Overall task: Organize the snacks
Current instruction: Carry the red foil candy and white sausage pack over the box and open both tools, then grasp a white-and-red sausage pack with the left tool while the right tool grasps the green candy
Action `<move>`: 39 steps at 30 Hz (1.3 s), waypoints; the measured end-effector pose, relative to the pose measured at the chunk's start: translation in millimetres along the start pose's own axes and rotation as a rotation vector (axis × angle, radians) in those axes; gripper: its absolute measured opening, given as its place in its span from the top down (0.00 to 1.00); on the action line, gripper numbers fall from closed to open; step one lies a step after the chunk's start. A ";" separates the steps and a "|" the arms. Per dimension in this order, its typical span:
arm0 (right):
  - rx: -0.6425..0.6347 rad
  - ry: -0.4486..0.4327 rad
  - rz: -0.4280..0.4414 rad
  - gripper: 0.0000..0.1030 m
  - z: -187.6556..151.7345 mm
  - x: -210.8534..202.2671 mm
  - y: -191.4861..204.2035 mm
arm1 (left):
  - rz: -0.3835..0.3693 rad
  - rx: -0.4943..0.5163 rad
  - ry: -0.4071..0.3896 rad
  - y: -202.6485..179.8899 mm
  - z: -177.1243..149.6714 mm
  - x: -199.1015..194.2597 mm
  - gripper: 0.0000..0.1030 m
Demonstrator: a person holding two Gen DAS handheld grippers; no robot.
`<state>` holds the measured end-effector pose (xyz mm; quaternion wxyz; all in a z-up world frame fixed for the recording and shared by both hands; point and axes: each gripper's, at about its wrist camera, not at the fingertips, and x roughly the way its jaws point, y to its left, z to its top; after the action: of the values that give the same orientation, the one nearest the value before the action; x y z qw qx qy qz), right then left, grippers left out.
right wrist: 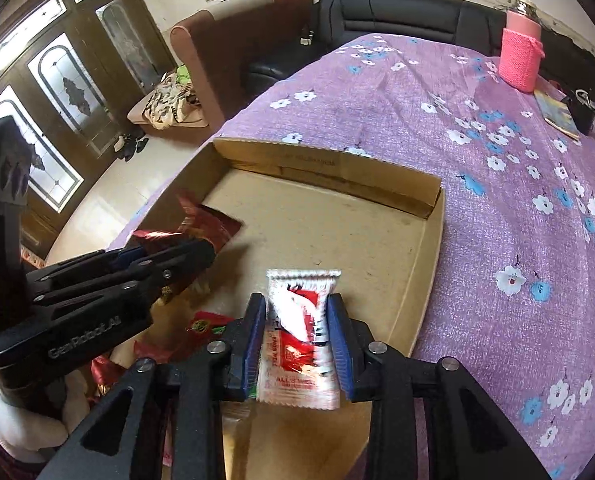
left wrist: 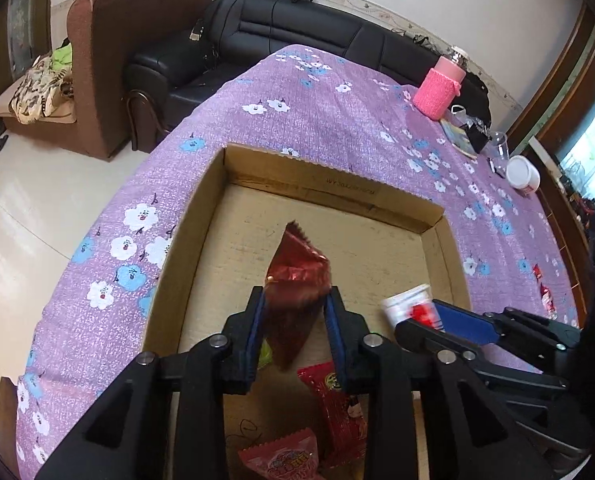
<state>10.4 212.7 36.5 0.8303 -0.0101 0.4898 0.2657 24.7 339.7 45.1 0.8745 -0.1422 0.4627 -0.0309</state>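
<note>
A shallow cardboard box [left wrist: 329,184] [right wrist: 429,248] lies on the purple flowered tablecloth. My left gripper [left wrist: 295,300] is shut on a dark red foil snack packet [left wrist: 297,276], held above the box floor; it also shows in the right wrist view [right wrist: 205,224]. My right gripper [right wrist: 297,308] is shut on a white and red sachet [right wrist: 297,336], held over the box; the sachet's end shows in the left wrist view [left wrist: 407,306]. Red snack packets [left wrist: 341,412] [right wrist: 205,324] lie in the near part of the box.
A pink knitted bottle [left wrist: 439,88] [right wrist: 521,56], a booklet [left wrist: 459,136], a clear cup [left wrist: 499,146] and a white tub [left wrist: 521,174] stand at the table's far right. More red packets [left wrist: 545,292] lie right of the box. A black sofa [left wrist: 297,32] is behind.
</note>
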 end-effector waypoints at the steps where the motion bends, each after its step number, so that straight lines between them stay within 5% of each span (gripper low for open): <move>1: 0.008 -0.001 0.005 0.66 -0.1 -0.4 -1.3 | -0.002 -0.006 -0.005 0.6 0.2 -1.7 0.67; 9: 0.033 -0.071 0.024 0.60 -2.2 -30.8 -11.0 | -0.049 -0.016 -0.082 -6.8 -2.7 -38.2 0.56; 16: 0.096 -0.121 0.012 0.59 -19.9 -72.3 -46.6 | -0.102 0.022 -0.141 -39.3 -18.6 -74.1 0.37; 23: 0.219 -0.181 -0.056 0.59 -69.0 -125.5 -127.7 | -0.146 0.084 -0.118 -86.7 -50.2 -74.3 0.35; 32: 0.539 -0.279 -0.288 0.59 -138.0 -210.6 -305.6 | -0.264 0.102 -0.060 -143.1 -89.9 -66.2 0.35; 39: 0.534 -0.275 -0.199 0.59 -140.8 -208.5 -332.7 | -0.269 0.155 -0.029 -178.1 -100.4 -59.4 0.35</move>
<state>-32.3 -201.9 53.0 0.8839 0.1964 0.4222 0.0439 -77.4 158.1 88.8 0.8774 -0.1352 0.4230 -0.1813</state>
